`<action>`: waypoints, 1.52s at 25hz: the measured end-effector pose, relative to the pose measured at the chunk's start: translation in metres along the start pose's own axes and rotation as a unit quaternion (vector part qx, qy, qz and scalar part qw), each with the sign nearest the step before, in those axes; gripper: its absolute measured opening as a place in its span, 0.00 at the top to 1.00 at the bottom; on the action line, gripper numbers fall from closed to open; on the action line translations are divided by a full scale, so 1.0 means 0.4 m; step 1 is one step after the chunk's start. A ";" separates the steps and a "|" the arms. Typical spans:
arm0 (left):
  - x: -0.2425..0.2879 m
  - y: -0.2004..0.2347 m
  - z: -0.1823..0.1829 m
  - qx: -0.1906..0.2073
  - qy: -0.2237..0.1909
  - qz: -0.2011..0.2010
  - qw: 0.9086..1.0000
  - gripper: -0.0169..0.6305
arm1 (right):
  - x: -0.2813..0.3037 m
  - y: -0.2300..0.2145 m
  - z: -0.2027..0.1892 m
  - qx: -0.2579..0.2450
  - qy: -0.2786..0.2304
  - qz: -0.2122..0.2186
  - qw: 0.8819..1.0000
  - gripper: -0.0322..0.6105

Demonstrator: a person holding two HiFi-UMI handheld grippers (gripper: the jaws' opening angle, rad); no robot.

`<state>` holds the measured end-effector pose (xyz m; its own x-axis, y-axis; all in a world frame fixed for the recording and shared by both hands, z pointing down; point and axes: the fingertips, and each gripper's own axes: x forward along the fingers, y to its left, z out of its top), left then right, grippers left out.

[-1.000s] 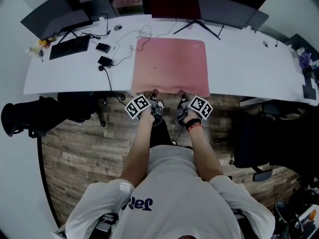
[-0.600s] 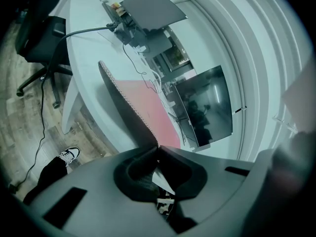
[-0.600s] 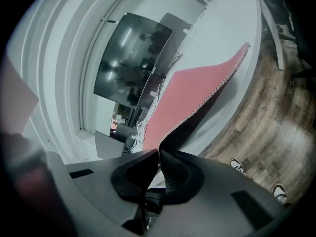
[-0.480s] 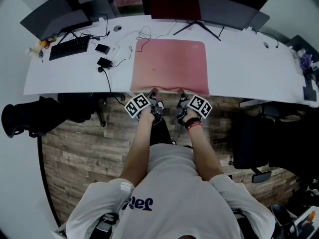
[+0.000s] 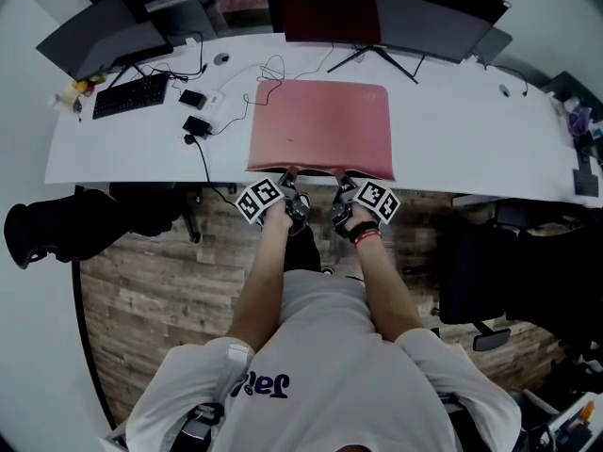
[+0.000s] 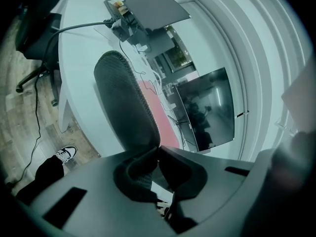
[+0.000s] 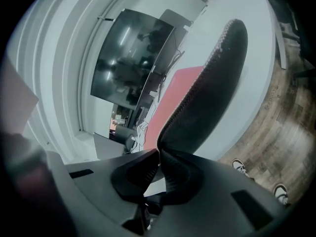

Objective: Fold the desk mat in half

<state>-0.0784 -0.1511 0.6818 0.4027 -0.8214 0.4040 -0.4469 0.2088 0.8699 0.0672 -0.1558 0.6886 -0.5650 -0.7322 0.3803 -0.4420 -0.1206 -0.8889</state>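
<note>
A pink desk mat (image 5: 320,125) lies on the white desk (image 5: 471,130), its near edge at the desk's front rim. My left gripper (image 5: 290,177) is shut on the left part of that near edge, and my right gripper (image 5: 341,179) is shut on the right part. In the left gripper view the mat's dark underside (image 6: 123,102) curls up out of the shut left gripper (image 6: 158,149), with the pink top (image 6: 160,122) beyond. The right gripper view shows the same: dark underside (image 7: 207,93) rising from the shut right gripper (image 7: 159,152).
A keyboard (image 5: 132,92), a black power adapter (image 5: 198,123) and loose cables lie left of the mat. Monitors (image 5: 377,8) stand along the desk's back. Black office chairs stand at the left (image 5: 57,229) and right (image 5: 490,271) on the wooden floor.
Both grippers have shifted a little toward the desk, carrying the mat's near edge with them. Their jaws stay shut.
</note>
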 end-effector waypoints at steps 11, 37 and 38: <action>0.055 -0.012 0.045 -0.012 0.004 0.007 1.000 0.93 | 0.059 0.012 0.047 0.012 -0.002 -0.008 1.000 0.90; 0.177 0.003 0.113 0.001 0.036 0.026 0.999 0.93 | 0.179 -0.004 0.113 0.017 -0.003 -0.044 0.999 0.90; 0.180 0.003 0.116 0.001 0.037 0.027 0.999 0.93 | 0.182 -0.004 0.114 0.018 -0.002 -0.045 0.999 0.90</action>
<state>-0.0869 -0.2346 0.6990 0.4350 -0.7677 0.4705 -0.4714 0.2511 0.8454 0.0586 -0.2396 0.7062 -0.5204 -0.7206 0.4582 -0.4663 -0.2097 -0.8594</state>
